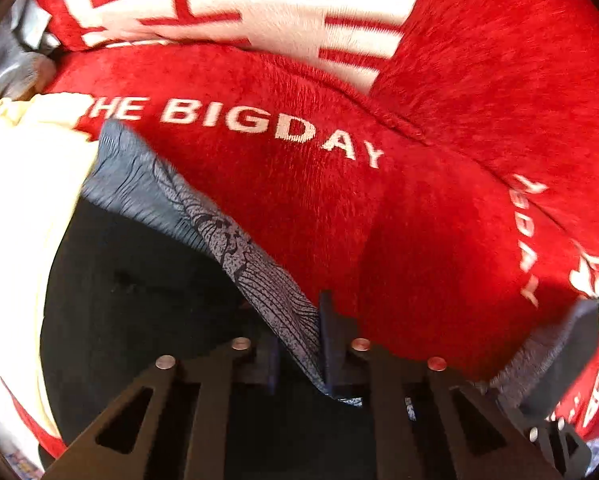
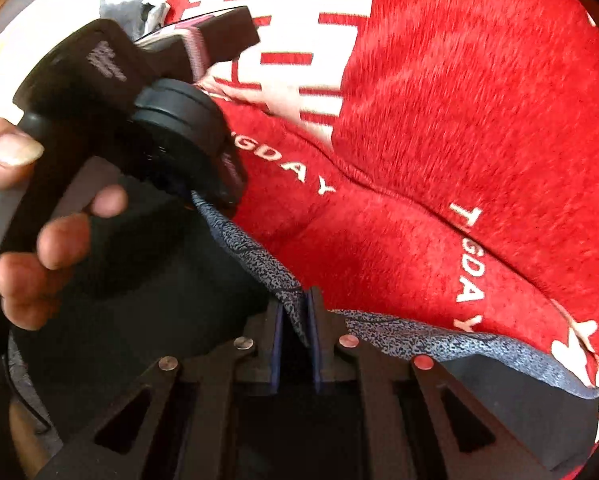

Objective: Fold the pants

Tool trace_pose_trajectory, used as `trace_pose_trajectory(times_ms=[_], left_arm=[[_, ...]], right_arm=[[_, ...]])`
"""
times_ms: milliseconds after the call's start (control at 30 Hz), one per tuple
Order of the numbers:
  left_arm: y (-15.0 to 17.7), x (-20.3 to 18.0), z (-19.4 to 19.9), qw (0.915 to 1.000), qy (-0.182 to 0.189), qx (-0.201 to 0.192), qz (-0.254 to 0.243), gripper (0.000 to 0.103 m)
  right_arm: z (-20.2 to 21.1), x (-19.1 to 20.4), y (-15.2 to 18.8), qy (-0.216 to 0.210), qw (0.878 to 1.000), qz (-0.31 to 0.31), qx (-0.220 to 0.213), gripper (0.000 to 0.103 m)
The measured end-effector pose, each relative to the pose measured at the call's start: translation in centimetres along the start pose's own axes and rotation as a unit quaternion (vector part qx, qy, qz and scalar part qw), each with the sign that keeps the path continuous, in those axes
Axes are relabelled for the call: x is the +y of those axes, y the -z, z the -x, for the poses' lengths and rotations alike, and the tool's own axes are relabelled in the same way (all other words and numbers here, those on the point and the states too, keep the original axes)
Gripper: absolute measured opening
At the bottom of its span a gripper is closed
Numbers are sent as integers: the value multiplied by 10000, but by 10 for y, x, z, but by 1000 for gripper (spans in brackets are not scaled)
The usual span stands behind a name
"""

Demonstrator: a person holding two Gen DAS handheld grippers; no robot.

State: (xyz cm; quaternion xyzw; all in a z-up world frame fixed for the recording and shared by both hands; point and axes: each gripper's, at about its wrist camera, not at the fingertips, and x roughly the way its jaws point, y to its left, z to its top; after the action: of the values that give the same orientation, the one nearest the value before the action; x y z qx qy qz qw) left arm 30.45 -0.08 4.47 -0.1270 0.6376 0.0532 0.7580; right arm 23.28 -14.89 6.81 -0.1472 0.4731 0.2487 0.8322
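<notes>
The pants (image 1: 139,300) are black with a grey speckled waistband (image 1: 203,208), and they lie on a red plush blanket (image 1: 379,220). My left gripper (image 1: 305,344) is shut on the waistband, which runs up and to the left from its jaws. In the right wrist view, my right gripper (image 2: 295,316) is shut on another stretch of the same waistband (image 2: 439,340), pinching a fold between its blue pads. A person's hand (image 2: 39,248) holds the left tool's black body (image 2: 111,64) at the upper left of that view. The band stretches between the two grips.
The red blanket carries white letters reading "THE BIG DAY" (image 1: 267,124) and fills most of both views. A cream cloth (image 1: 27,200) lies at the left beside the pants. Crumpled grey material (image 1: 7,60) sits at the far upper left.
</notes>
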Motion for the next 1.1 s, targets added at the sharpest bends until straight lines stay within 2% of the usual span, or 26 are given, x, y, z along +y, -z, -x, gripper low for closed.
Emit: trace_pose_trajectory(times_ms=[100, 200, 333, 400, 500, 633, 733, 800, 833, 867, 900, 933, 1000, 1033, 1100], left_arm=[[34, 9, 38, 9989, 205, -416, -121, 16], [85, 27, 78, 9949, 507, -836, -251, 15], [146, 51, 100, 9909, 794, -1036, -332, 16], [163, 55, 94, 9908, 820, -1020, -349, 16], [193, 74, 73, 9931, 847, -785, -190, 16], [217, 102, 24, 9940, 1068, -84, 212, 17], [227, 105, 30, 9921, 1212, -274, 147, 18], [230, 102, 36, 9943, 1037, -256, 42, 28], [234, 101, 41, 9953, 936, -238, 16, 44], [237, 102, 47, 9957, 886, -277, 0, 64], [241, 103, 53, 9957, 848, -374, 3, 71], [246, 105, 61, 9953, 803, -533, 18, 78], [252, 108, 75, 9937, 808, -770, -30, 78], [255, 110, 80, 9935, 804, -799, -85, 78], [257, 116, 86, 9935, 756, -839, -123, 78]], right_arm=[[24, 13, 9, 118, 9998, -10, -134, 11], [52, 28, 18, 271, 9992, -41, -278, 11], [92, 62, 49, 442, 9982, -14, -410, 11], [108, 87, 72, 561, 9978, 9, -359, 11], [114, 112, 105, 563, 9982, -135, -158, 11], [97, 136, 135, 607, 9976, -276, 184, 11], [85, 142, 148, 740, 9962, -292, 341, 12], [88, 145, 148, 825, 9956, -257, 374, 14], [91, 147, 148, 794, 9953, -294, 471, 20], [98, 146, 147, 670, 9956, -378, 533, 25], [104, 144, 146, 563, 9961, -454, 508, 42], [116, 139, 143, 482, 9964, -579, 392, 65], [136, 129, 136, 545, 9950, -836, 75, 83], [149, 119, 133, 568, 9929, -1033, -143, 83], [160, 94, 123, 609, 9873, -1431, -314, 83]])
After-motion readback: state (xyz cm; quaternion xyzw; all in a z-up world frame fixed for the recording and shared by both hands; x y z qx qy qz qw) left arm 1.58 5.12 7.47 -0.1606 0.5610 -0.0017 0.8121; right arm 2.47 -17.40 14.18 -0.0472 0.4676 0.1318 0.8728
